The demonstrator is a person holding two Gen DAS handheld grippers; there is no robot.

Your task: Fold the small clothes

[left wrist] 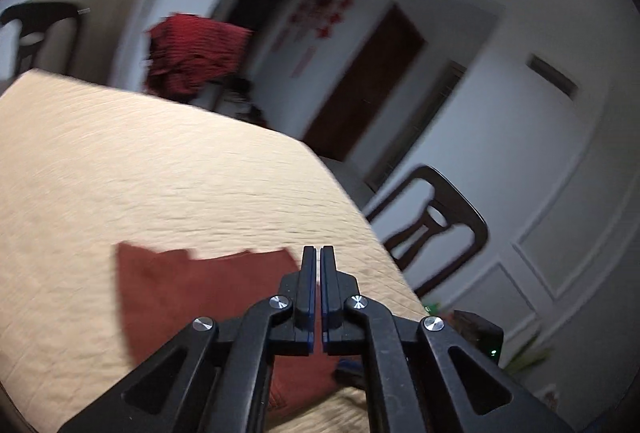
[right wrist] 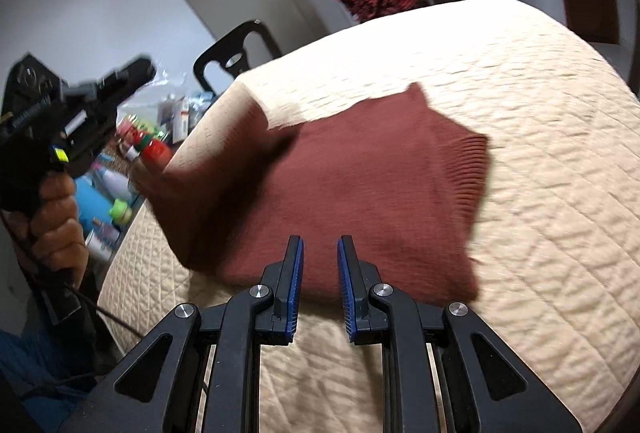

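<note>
A rust-brown knit garment (right wrist: 360,193) lies folded on the cream quilted table cover (right wrist: 540,113), its ribbed hem on the right. My right gripper (right wrist: 320,243) hovers over the garment's near edge, its blue-padded fingers a little apart with nothing between them. In the left wrist view the same garment (left wrist: 192,293) lies below and to the left of my left gripper (left wrist: 318,251), whose jaws are shut with nothing in them. The right wrist view shows the left gripper (right wrist: 140,71) raised off the table at the far left, held by a hand (right wrist: 56,217).
A red striped cloth (left wrist: 196,53) hangs over something beyond the table's far edge. A dark wooden chair (left wrist: 436,229) stands by the table's right corner, and another chair (right wrist: 240,49) at the far left. Bottles and packets (right wrist: 132,153) crowd the space left of the table.
</note>
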